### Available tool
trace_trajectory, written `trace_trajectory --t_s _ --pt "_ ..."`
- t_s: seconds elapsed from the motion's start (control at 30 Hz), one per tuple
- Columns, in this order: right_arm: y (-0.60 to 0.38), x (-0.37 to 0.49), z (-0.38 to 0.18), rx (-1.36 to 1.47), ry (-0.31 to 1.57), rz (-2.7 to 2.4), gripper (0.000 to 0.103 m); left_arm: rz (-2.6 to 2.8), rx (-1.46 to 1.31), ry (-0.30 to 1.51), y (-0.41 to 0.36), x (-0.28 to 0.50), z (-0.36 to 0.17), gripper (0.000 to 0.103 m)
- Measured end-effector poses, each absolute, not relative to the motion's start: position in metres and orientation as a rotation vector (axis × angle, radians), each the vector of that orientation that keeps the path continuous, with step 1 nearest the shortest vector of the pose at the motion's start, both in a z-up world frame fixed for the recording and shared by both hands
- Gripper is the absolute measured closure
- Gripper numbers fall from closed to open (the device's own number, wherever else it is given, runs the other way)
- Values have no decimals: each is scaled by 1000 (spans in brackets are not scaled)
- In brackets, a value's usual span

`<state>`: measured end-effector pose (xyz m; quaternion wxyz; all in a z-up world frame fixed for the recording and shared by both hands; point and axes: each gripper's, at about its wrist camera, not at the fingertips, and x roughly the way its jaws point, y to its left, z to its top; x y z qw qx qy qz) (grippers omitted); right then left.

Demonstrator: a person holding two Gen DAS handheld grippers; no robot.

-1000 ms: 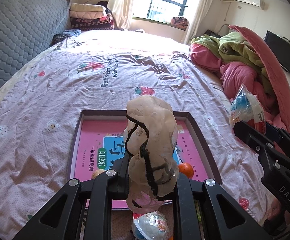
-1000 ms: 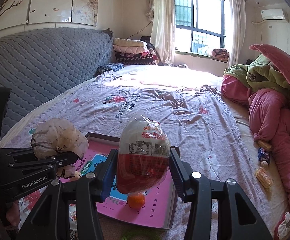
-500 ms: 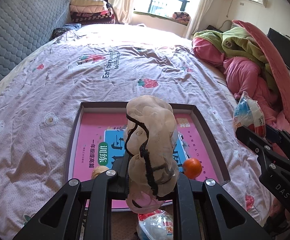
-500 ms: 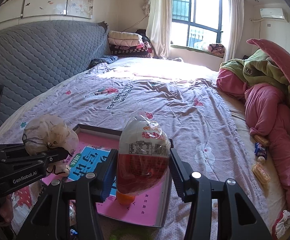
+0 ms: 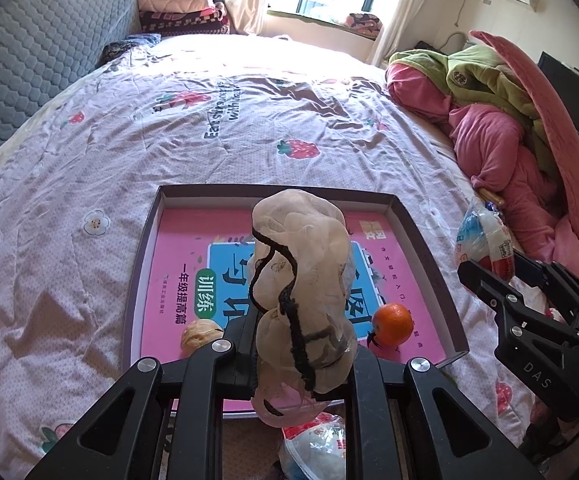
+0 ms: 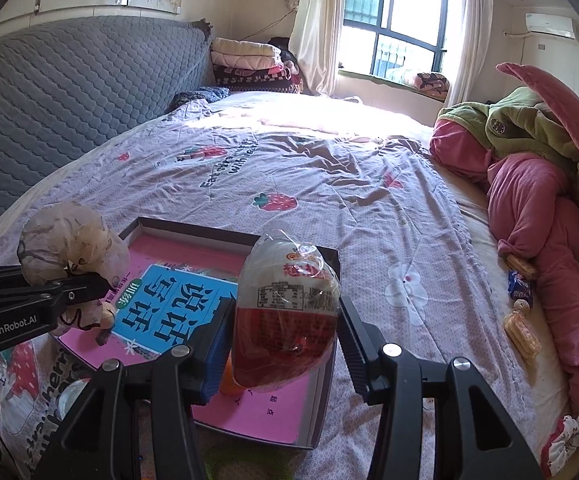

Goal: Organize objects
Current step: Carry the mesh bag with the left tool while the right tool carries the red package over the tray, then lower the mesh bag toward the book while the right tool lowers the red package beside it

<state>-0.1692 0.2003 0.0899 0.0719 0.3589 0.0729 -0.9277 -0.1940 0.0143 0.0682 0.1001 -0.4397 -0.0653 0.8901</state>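
The left tongs (image 5: pixel 301 340) are clamped tight on a beige mesh bag with black trim (image 5: pixel 303 288), which stands up between the jaws at the lower centre of the left wrist view. The same bag (image 6: pixel 69 240) shows at the left edge of the right wrist view, gripped above the near left part of the tray.

The right tongs (image 6: pixel 285 320) are about half open and closed on a clear plastic snack packet with a red lower half (image 6: pixel 289 312); both pads press its sides. In the left wrist view that packet (image 5: pixel 485 240) appears at the right edge, beside the tray's right rim.

The shallow dark-rimmed tray (image 5: pixel 145 256) lies on the bed with a strawberry-print cover (image 5: pixel 89 152), and a pink and blue booklet (image 5: pixel 177 264) lines its floor. On it, an orange (image 5: pixel 392 324) sits near the right rim and a walnut-like nut (image 5: pixel 199 334) near the front left.

Another white plastic packet (image 5: pixel 317 448) lies at the bottom of the left wrist view, in front of the tray. Small wrapped snacks (image 6: pixel 521 328) lie at the right, close to a heap of pink and green blankets (image 6: pixel 529 184).
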Motion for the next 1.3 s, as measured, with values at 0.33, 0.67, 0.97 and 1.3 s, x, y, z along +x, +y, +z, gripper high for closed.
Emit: trace_trajectory --t_s 0.33,0.67,0.97,1.3 --pt "207 -179 78 1125 254 -2778 53 2607 -1334 -168 19 -206 57 86" --pt "210 -183 74 1141 266 -2779 53 2590 -1343 -143 28 -210 52 86" --pt "204 -185 72 1143 301 -2757 53 2591 -1355 -136 30 -214 49 86" --pt "207 -193 62 1188 311 -2755 53 2574 -1384 -119 35 -220 40 86"
